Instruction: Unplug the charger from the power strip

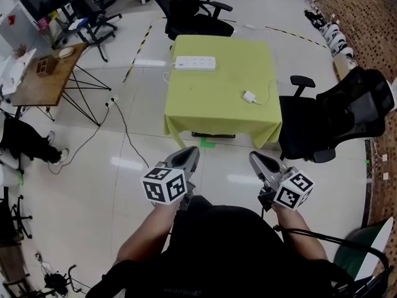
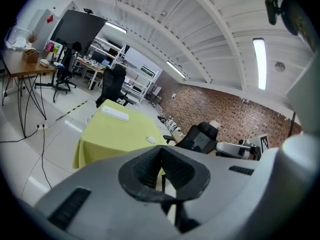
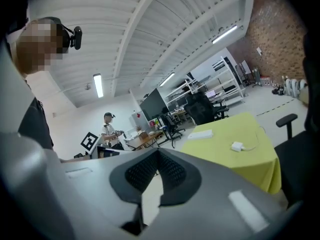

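Bright, even light from ceiling strip lamps [image 2: 259, 64] above the desk [image 1: 217, 98]; pale glare patches on the glossy floor [image 1: 128, 163] before it. Gripper views bulge, corners black; the left tongs [image 2: 161, 156] loom slightly soft.

Tally, mostly singles.
One table [image 1: 217, 113], one power strip [image 1: 195, 63], one charger [image 1: 249, 97], one wooden desk [image 1: 43, 82]; two grippers, left gripper [image 1: 189, 155] and right gripper [image 1: 258, 161]; three black office chairs [image 1: 338, 120] in sight.

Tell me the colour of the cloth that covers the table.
Plain yellow-green. The cloth shows best in the head view.
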`<state>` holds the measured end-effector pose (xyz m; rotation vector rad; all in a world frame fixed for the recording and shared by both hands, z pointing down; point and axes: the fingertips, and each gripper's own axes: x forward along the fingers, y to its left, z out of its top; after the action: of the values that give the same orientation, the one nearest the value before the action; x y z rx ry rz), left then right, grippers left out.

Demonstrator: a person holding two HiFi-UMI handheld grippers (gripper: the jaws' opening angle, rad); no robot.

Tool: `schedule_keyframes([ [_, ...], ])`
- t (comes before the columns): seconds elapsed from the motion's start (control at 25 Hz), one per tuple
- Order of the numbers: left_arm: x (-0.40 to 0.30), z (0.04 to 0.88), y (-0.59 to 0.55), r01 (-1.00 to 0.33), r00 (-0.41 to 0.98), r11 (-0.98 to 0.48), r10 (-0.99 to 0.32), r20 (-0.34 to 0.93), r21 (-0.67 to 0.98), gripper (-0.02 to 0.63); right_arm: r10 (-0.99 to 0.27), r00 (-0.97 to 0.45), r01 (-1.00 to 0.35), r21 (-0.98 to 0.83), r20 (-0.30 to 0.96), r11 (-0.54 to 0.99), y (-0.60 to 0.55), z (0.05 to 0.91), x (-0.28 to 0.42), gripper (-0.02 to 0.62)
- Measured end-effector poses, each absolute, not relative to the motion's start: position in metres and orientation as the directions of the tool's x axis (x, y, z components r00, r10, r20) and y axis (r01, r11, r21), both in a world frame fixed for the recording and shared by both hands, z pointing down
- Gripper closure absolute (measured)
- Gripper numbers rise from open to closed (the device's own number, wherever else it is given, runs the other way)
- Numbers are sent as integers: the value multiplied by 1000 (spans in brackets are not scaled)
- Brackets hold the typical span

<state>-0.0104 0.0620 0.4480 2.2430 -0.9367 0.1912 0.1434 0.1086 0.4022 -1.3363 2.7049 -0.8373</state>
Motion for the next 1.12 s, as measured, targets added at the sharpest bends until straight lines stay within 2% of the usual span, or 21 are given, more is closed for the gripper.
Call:
schedule_keyframes([
  [0.24, 46, 452, 138, -676, 733, -523, -546, 405, 519, 600, -734, -647, -714, -498, 204, 491, 166, 416, 185, 594],
  [0.48, 59, 452, 185, -709, 703, -505, -564, 434, 492, 600, -719, -670, -693, -504, 186, 516, 203, 423, 202, 594],
  [0.88, 43, 437, 190, -708, 706, -553, -555, 439, 439, 600, -742, -643, -713, -504, 192, 488, 216, 423, 187, 594],
  [1.12, -23, 434, 179, -740, 673, -540, -592, 443, 402, 600, -731, -651, -713, -496, 205, 496, 205, 426, 131, 594],
])
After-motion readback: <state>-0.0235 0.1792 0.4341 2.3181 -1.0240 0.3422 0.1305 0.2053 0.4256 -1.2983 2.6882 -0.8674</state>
